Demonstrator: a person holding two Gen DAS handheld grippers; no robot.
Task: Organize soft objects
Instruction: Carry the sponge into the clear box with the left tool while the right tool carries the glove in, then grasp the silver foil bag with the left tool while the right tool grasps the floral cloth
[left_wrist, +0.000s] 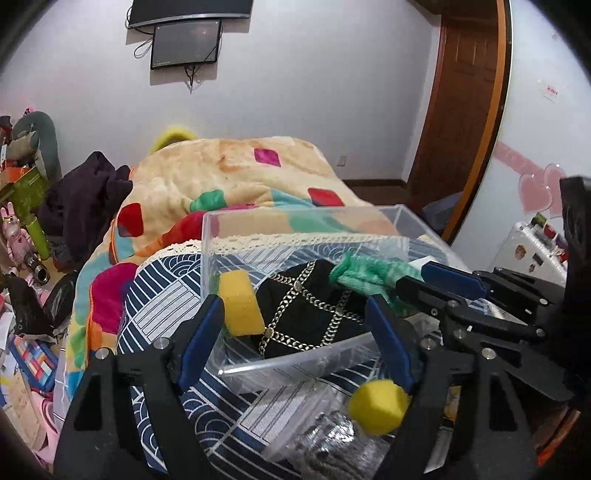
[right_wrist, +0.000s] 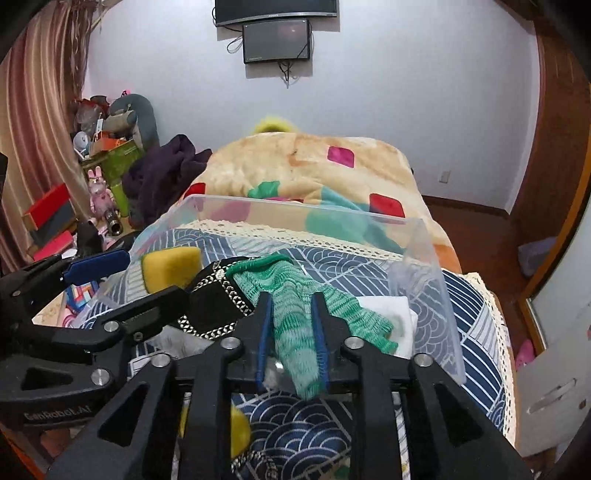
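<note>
— Gripping the green sock (right_wrist: 295, 332) near its toe, the right tongs (right_wrist: 291, 332) hold it with its long axis running straight ahead, cuff draped over the rim of the clear bin (right_wrist: 436, 295) on the bed.

— And the left tongs (left_wrist: 295, 325)?

— Spread wide and holding nothing, beside the bin's near wall, facing the yellow sponge (left_wrist: 240, 302) and black pouch (left_wrist: 310, 314). The right is plainly nearer the sock.
</note>
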